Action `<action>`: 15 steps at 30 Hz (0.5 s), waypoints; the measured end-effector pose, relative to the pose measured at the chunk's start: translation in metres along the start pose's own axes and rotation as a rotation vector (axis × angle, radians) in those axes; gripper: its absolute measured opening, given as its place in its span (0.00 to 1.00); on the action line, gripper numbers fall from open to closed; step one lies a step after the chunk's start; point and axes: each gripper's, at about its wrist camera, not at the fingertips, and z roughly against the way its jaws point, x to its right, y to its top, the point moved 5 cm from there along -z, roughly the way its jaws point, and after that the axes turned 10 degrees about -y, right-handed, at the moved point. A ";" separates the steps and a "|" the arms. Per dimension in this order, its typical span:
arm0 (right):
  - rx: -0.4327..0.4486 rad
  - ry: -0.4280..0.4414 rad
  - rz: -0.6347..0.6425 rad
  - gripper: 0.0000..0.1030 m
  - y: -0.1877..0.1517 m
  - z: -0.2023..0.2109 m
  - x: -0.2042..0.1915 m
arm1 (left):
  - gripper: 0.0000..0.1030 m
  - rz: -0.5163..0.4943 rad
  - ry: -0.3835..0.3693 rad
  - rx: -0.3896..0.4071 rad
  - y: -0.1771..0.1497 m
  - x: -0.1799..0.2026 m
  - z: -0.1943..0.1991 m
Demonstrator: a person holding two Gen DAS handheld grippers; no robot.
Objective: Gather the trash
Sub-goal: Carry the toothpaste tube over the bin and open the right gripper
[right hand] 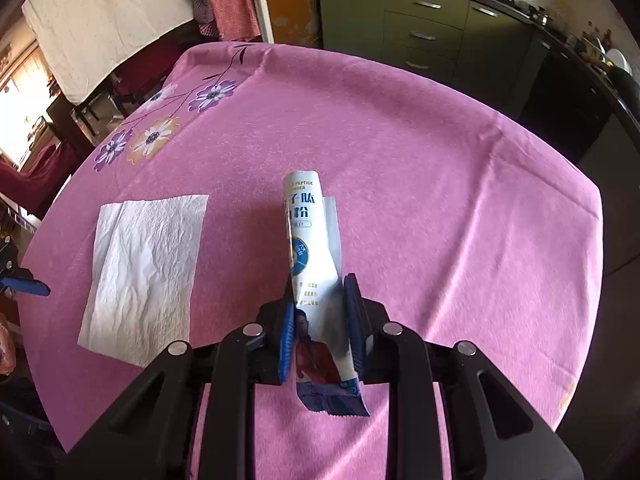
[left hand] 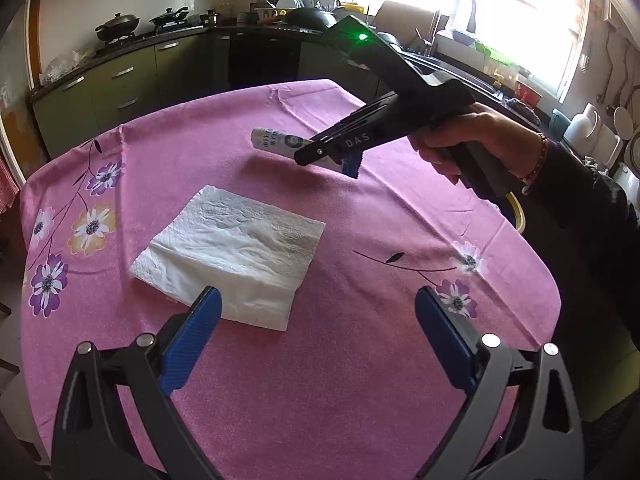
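1. White-and-blue printed foil sachet (right hand: pixel 310 248), long and narrow with a serrated end, is the piece of trash now in hand. It stands between the blue ribbed pads (right hand: pixel 286 332) of the right gripper (right hand: pixel 320 280); both pads meet its lower half and pinch it, while its rolled top end points away over the table.
2. From the left wrist view the same sachet (left hand: pixel 276 140) appears lifted slightly clear of the cloth, with a shadow beneath it, held by the right gripper (left hand: pixel 344 156) in a person's hand (left hand: pixel 472 140).
3. Still to collect: a white embossed paper napkin (left hand: pixel 236 252), folded roughly square, lies flat on the pink flowered tablecloth (left hand: pixel 360 360), untouched and well apart from the sachet.
4. The left gripper (left hand: pixel 318 304) hangs above the near edge of the table with its jaws spread wide and nothing between them; its left pad sits just in front of the napkin's near corner, though contact cannot be confirmed.
5. No bin or bag for the trash shows in either view, so nothing seems deposited yet.
6. My reading: the task is early, with one item gripped, one waiting and none put away.
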 end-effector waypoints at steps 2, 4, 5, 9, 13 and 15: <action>0.022 -0.006 -0.028 0.22 -0.010 0.013 0.006 | 0.90 -0.004 0.000 -0.002 0.000 0.002 -0.001; 0.051 -0.010 -0.071 0.22 -0.024 0.033 0.017 | 0.90 -0.008 -0.001 -0.002 -0.001 0.004 -0.001; 0.062 -0.017 -0.084 0.22 -0.030 0.042 0.021 | 0.90 -0.009 -0.001 -0.004 -0.001 0.005 -0.002; 0.110 -0.075 -0.171 0.22 -0.066 0.084 0.045 | 0.90 -0.023 -0.004 -0.006 -0.001 0.012 -0.004; 0.130 -0.165 -0.295 0.23 -0.120 0.125 0.075 | 0.90 -0.041 -0.004 -0.003 0.000 0.019 -0.004; 0.121 -0.232 -0.365 0.23 -0.154 0.141 0.096 | 0.90 -0.045 -0.011 -0.004 0.000 0.023 -0.005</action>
